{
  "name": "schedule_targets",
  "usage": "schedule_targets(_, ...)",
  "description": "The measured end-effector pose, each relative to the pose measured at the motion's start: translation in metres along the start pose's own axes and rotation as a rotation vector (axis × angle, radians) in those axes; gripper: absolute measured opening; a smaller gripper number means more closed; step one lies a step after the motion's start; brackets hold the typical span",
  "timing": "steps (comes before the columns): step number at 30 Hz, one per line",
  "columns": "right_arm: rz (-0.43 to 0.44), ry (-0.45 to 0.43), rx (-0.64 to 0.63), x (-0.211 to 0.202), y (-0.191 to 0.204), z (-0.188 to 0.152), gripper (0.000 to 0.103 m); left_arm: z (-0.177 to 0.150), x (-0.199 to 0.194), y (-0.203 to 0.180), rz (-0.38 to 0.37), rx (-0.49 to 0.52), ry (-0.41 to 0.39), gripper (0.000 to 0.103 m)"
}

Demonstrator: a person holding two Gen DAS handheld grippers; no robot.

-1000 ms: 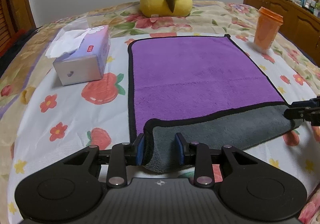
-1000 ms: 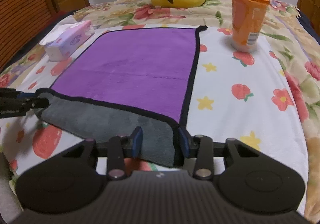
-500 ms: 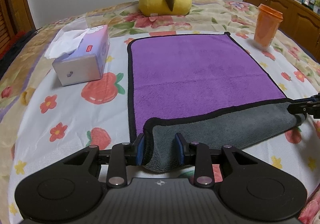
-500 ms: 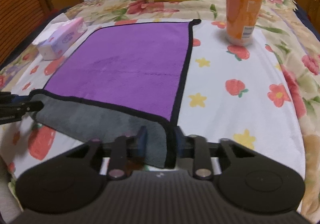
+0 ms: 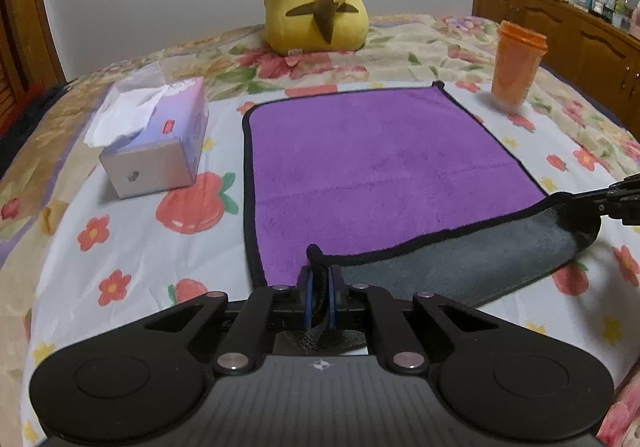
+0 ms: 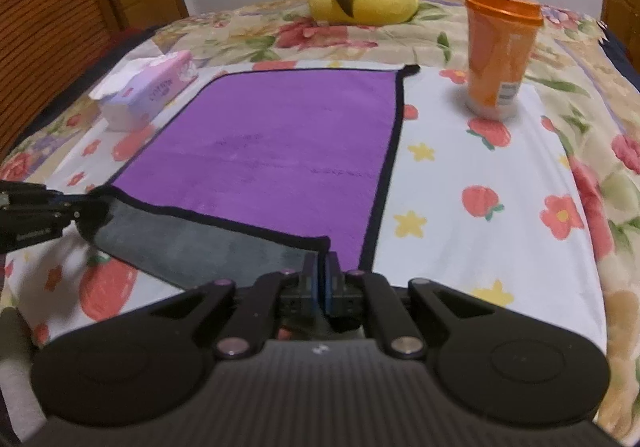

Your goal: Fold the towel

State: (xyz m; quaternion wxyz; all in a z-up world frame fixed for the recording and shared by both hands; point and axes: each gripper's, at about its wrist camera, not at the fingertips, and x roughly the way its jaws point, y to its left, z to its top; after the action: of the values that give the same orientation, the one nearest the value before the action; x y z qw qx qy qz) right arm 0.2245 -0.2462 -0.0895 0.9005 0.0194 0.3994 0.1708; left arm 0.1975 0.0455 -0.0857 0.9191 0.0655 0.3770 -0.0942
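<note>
Left wrist view: the left hand-held gripper (image 5: 319, 287) is clamped on the near left corner of the purple towel (image 5: 372, 159), grey underside turned up. The right hand-held gripper (image 6: 320, 279) pinches the near right corner. The towel lies spread on the bed (image 6: 480, 175) ahead of both.

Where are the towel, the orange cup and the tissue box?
towel (image 5: 372, 163): left wrist view, middle of its purple face.
orange cup (image 6: 498, 59): right wrist view, its side wall.
tissue box (image 5: 150, 163): left wrist view, its near end panel.
</note>
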Motion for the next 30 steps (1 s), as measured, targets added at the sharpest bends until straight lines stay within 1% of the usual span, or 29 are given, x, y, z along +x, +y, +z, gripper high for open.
schedule_targets(3,0.013,-0.027,-0.003,-0.003,-0.001,0.003,0.004,0.005,-0.008,0.002,0.014,-0.024,-0.044,0.009)
schedule_targets(6,0.019,-0.058,-0.005,-0.006,-0.002,0.007,0.004,0.01,-0.017,0.002,0.012,-0.044,-0.088,0.008)
schedule_targets(13,0.027,-0.138,-0.019,-0.015,-0.004,0.015,0.004,0.016,-0.028,0.0,0.024,-0.051,-0.149,0.008)
schedule_targets(18,0.02,-0.181,-0.045,-0.017,-0.004,0.02,0.004,0.018,-0.037,0.003,0.024,-0.075,-0.176,0.008)
schedule_targets(25,0.013,-0.202,-0.061,-0.016,-0.004,0.025,0.004,0.021,-0.043,0.005,0.02,-0.077,-0.204,0.008)
schedule_targets(30,0.003,-0.237,-0.079,-0.019,-0.005,0.029,0.004,0.026,-0.045,0.011,0.012,-0.104,-0.229,0.008)
